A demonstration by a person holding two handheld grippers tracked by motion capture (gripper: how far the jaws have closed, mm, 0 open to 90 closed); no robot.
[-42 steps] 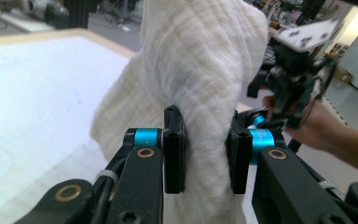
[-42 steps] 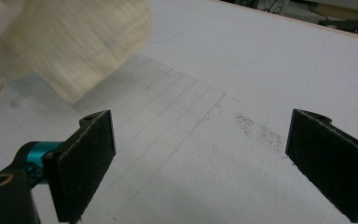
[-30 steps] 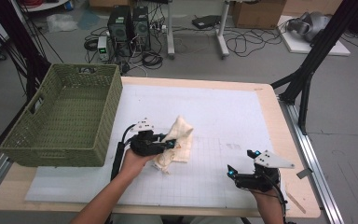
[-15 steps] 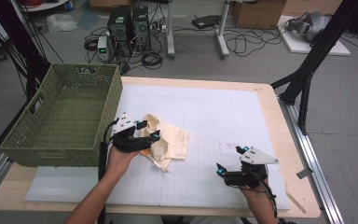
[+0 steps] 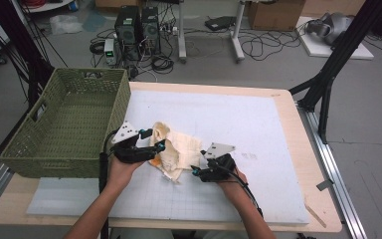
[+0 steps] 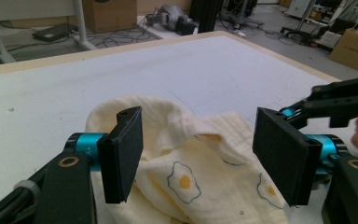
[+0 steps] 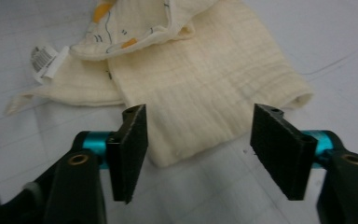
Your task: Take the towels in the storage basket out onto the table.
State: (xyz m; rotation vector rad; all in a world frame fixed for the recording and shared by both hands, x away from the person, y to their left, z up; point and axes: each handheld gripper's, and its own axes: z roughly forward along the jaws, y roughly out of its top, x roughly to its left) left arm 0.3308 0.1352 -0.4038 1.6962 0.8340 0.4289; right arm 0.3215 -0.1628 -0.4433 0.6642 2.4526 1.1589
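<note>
A crumpled cream cloth [image 5: 179,149] with a fried-egg print lies on the white mat [image 5: 238,119], left of centre. My left gripper [image 5: 156,140] is at the cloth's left edge, open. In the left gripper view the cloth [image 6: 186,186] bunches up between and under the gripper's [image 6: 198,151] parted jaws. My right gripper [image 5: 195,171] is open at the cloth's near right corner. In the right gripper view a plain folded edge of the cloth [image 7: 200,84] reaches in between the gripper's [image 7: 198,149] jaws. A white label [image 7: 46,60] sticks out at the cloth's left.
A green woven basket [image 5: 54,159] stands at the table's left edge, right beside my left hand. The other gripper [image 6: 335,100] shows at the right of the left gripper view. Bare mat stretches to the right and far side. Cables, computers and stands lie on the floor beyond.
My right gripper has travelled left across the mat up to the cloth. My left gripper and the cloth have shifted a little left, toward the basket.
</note>
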